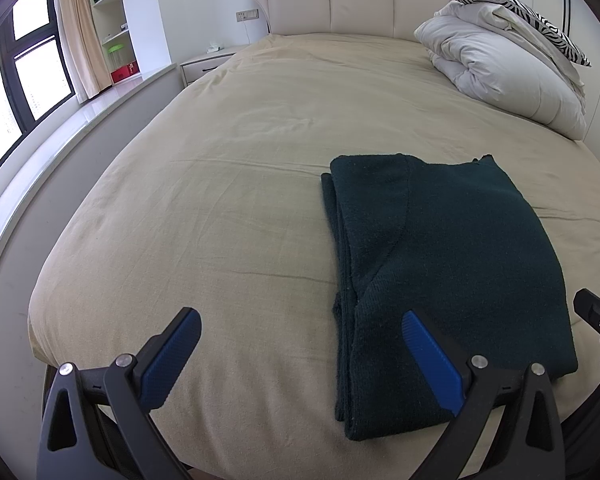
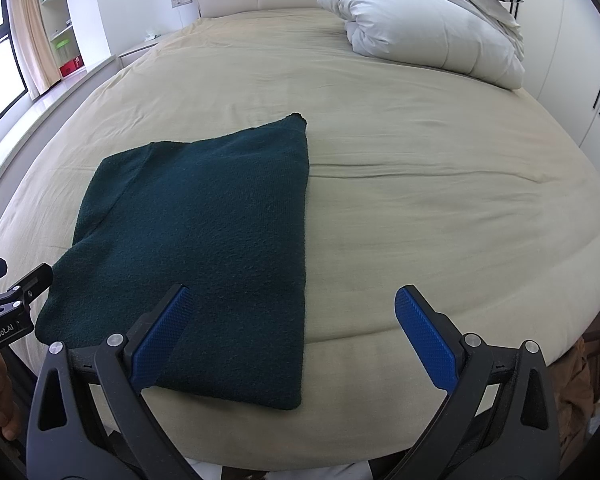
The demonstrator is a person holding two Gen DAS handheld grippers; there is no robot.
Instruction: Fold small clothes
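Note:
A dark green knit garment point(image 1: 444, 264) lies folded into a long rectangle on the beige bed sheet point(image 1: 240, 184), near the front edge of the bed. It also shows in the right wrist view point(image 2: 204, 232). My left gripper point(image 1: 300, 352) is open and empty, held above the sheet with its right finger over the garment's near left part. My right gripper point(image 2: 294, 328) is open and empty, with its left finger over the garment's near right part. Each gripper's tip shows at the edge of the other view.
A folded white duvet point(image 1: 504, 76) and a zebra-print pillow point(image 1: 512, 4) lie at the far right of the bed by the headboard point(image 1: 332, 0). A window ledge point(image 1: 52, 148), shelves and a nightstand point(image 1: 204, 64) stand to the left.

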